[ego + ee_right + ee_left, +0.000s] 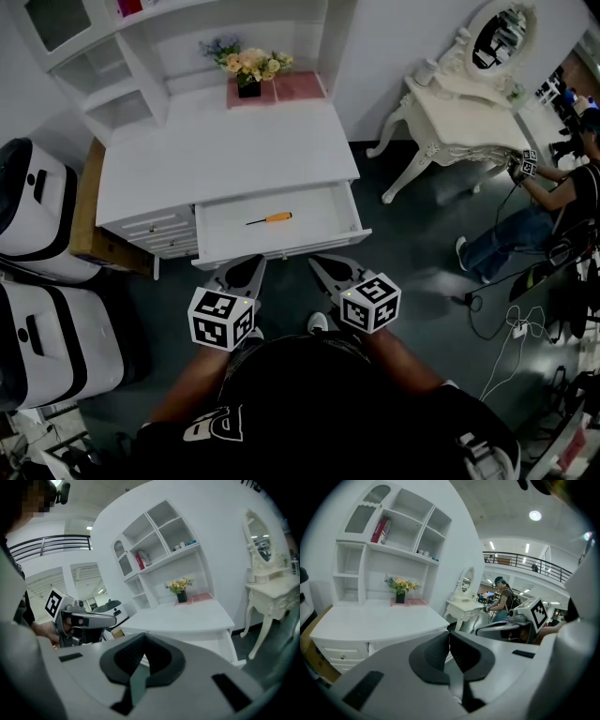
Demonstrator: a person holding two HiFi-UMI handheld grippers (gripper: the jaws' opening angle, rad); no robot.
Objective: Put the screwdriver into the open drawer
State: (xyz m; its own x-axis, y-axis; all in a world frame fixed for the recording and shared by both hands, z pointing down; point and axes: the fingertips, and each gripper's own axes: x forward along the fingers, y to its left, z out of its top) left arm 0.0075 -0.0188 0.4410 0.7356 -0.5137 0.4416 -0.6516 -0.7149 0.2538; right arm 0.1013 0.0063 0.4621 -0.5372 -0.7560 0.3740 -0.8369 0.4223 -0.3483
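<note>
Both tools hang just short of the drawer front. The left tool (246,267) has its jaws pressed together with nothing between them, and the right tool (323,267) is the same. The screwdriver (270,219) lies ahead of both tools, between their lines of aim, flat on the floor of the open drawer (323,208) under the white desk (225,150). We judge the task as good as done, so the main risk is our own needless motion. The drawer front stands nearest the tool tips, and a nudge forward would jolt it. The round handle could then roll toward a side wall. Reaching back in with closed jaws could knock the screwdriver out of place. Backing away calls for a straight pull.
</note>
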